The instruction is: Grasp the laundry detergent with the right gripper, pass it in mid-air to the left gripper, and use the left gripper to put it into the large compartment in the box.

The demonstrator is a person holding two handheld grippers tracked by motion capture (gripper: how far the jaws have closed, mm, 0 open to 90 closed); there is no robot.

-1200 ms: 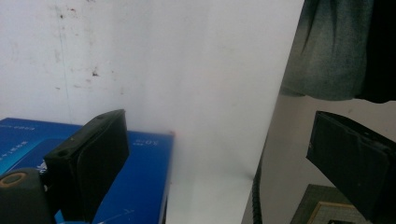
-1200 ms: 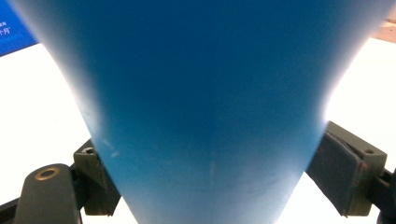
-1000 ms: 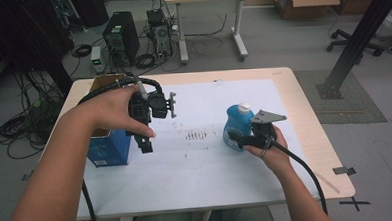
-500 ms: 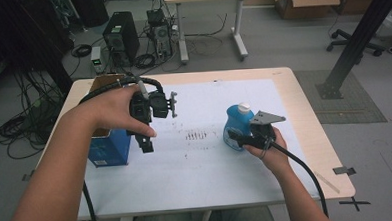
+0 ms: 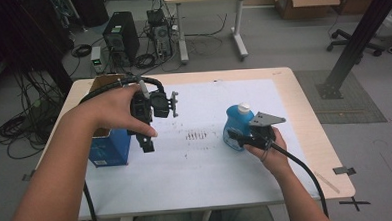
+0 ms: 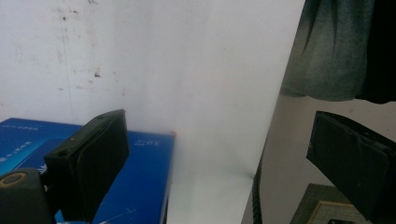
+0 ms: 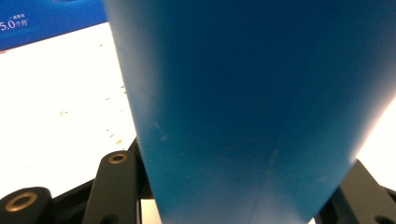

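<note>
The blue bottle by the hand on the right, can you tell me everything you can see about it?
The blue bottle looks like smooth plastic, with a white cap on top and a pale label on its front. It stands upright on the white sheet covering the table, right of the middle. The right gripper has just closed its black jaws on the bottle's lower body and grips it from both sides.

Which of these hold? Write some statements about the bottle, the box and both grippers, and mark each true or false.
1. The right gripper is shut on the blue bottle. True.
2. The bottle lies on its side. False: it stands upright.
3. The left gripper holds the blue box. False: its jaws are open with nothing between them, above the box.
4. The bottle has a white cap. True.
</note>
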